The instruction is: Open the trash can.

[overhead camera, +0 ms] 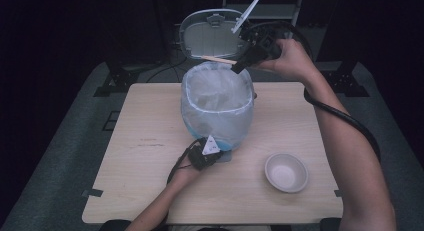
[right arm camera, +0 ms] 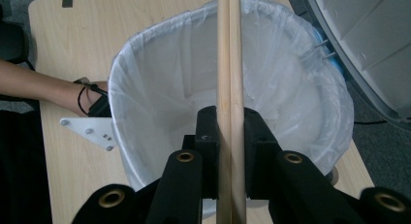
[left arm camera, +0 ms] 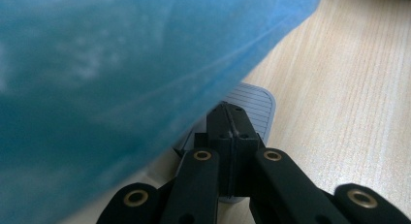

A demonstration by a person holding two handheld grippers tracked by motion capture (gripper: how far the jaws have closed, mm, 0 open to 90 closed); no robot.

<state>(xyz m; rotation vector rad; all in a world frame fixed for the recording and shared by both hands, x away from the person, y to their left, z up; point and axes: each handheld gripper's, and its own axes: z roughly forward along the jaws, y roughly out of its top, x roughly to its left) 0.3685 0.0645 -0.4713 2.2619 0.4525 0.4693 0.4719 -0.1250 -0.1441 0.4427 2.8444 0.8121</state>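
Observation:
A blue pedal bin (overhead camera: 217,116) lined with a thin white bag (right arm camera: 160,73) stands at the middle of the table, and its grey lid (overhead camera: 210,33) is up. My right gripper (overhead camera: 240,66) hovers at the bin's far rim, shut on a pair of wooden chopsticks (right arm camera: 229,49) that reach out over the bin's mouth. The chopsticks (overhead camera: 217,58) lie roughly level above the far rim. My left gripper (overhead camera: 216,153) is low at the bin's near base. Its jaws (left arm camera: 231,115) are shut together and rest on the ribbed grey pedal (left arm camera: 257,100), with the blue bin wall (left arm camera: 121,64) close beside them.
A white bowl (overhead camera: 286,172) sits on the wooden table (overhead camera: 150,141) at the near right. The raised lid (right arm camera: 368,35) stands close behind my right gripper. The person's left forearm (right arm camera: 43,86) lies across the near side of the table. Dark floor and stand legs surround the table.

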